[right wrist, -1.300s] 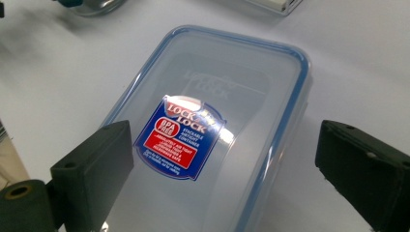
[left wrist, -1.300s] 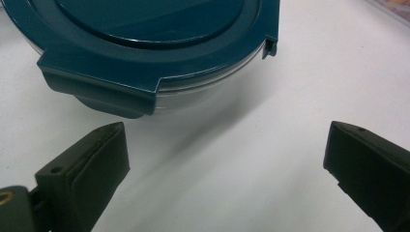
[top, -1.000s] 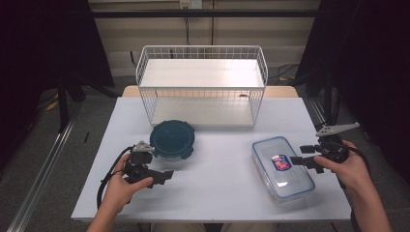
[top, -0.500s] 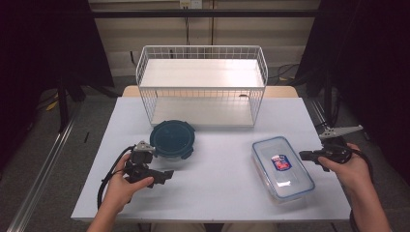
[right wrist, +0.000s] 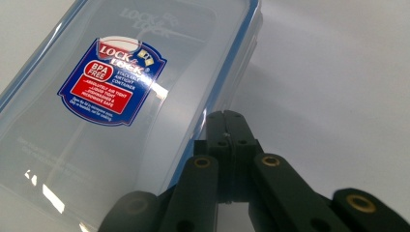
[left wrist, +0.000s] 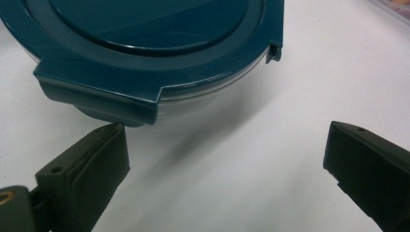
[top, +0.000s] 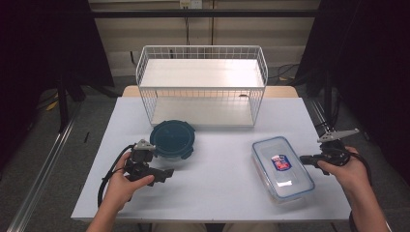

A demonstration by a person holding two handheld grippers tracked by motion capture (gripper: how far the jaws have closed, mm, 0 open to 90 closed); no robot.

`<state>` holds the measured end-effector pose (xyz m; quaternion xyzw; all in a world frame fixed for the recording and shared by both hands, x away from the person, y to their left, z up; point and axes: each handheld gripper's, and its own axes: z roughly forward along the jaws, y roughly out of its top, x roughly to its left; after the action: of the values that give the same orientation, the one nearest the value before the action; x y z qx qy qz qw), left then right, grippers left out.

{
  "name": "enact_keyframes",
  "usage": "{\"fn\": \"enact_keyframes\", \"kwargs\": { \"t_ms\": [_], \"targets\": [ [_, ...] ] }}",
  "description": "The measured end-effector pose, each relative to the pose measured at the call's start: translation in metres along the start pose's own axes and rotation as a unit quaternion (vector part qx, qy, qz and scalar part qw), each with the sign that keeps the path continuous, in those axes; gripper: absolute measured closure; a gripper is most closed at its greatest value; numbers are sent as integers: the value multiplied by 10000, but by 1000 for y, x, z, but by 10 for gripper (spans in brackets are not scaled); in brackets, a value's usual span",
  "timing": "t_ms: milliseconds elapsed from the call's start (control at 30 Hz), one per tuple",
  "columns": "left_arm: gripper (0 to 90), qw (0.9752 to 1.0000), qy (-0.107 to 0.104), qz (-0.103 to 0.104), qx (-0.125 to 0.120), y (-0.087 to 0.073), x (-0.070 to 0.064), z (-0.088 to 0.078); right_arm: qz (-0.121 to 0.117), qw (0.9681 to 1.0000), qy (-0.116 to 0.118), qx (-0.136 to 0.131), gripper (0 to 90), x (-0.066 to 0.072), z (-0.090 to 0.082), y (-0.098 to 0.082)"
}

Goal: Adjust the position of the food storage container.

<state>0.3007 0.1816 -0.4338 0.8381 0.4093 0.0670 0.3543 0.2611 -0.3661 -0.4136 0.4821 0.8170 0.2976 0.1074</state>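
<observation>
A round container with a dark teal lid point(top: 171, 139) point(left wrist: 145, 48) stands left of centre on the white table point(top: 222, 193). My left gripper point(top: 165, 174) point(left wrist: 225, 133) lies just in front of it, open, jaws wide apart on either side of bare table, the left jaw close under a lid latch. A clear rectangular container with a blue-rimmed lid and a red and blue label point(top: 282, 166) point(right wrist: 111, 87) lies at the right. My right gripper point(top: 303, 158) point(right wrist: 226, 116) is shut with nothing between its jaws, its tip at the box's right edge.
A white wire basket point(top: 200, 88) stands on its side at the back of the table, its open side facing the person. A cable loops from the left gripper near the table's left edge. Dark curtains hang on both sides.
The right gripper's jaws have closed and the hand has drawn a little to the right, away from the rectangular container. The left hand and both containers have kept still.
</observation>
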Motion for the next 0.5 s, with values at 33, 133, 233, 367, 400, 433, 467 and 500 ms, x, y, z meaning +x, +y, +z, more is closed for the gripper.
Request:
{"fn": "enact_keyframes", "kwargs": {
  "t_ms": [33, 133, 233, 367, 400, 433, 467, 500],
  "targets": [
    [23, 10000, -2, 8, -3, 0, 0, 0, 12, 10000, 63, 20, 900, -1, -1, -2],
    [23, 10000, 0, 27, 30, 1, 0, 0, 31, 9999, 102, -6, 900, -1, -2, -3],
    [23, 10000, -27, 12, -12, 2, -1, 1, -11, 10000, 76, 27, 900, 0, -1, -4],
    [24, 10000, -24, 52, 6, 4, -1, 0, -43, 10000, 42, 37, 900, 3, -1, -4],
    [23, 10000, -14, 64, 45, 5, -1, 0, -45, 10000, 76, 46, 900, 3, -1, -5],
    [23, 9999, -20, 72, 70, 5, -1, 0, -51, 9999, 122, 35, 900, 3, -1, -5],
    [23, 10000, -17, 70, 68, 5, -1, 0, -59, 9998, 158, 44, 900, 4, -1, -5],
    [22, 10000, -12, 64, 39, 5, -1, 0, -56, 9998, 185, 46, 900, 4, -1, -5]
  ]
}}
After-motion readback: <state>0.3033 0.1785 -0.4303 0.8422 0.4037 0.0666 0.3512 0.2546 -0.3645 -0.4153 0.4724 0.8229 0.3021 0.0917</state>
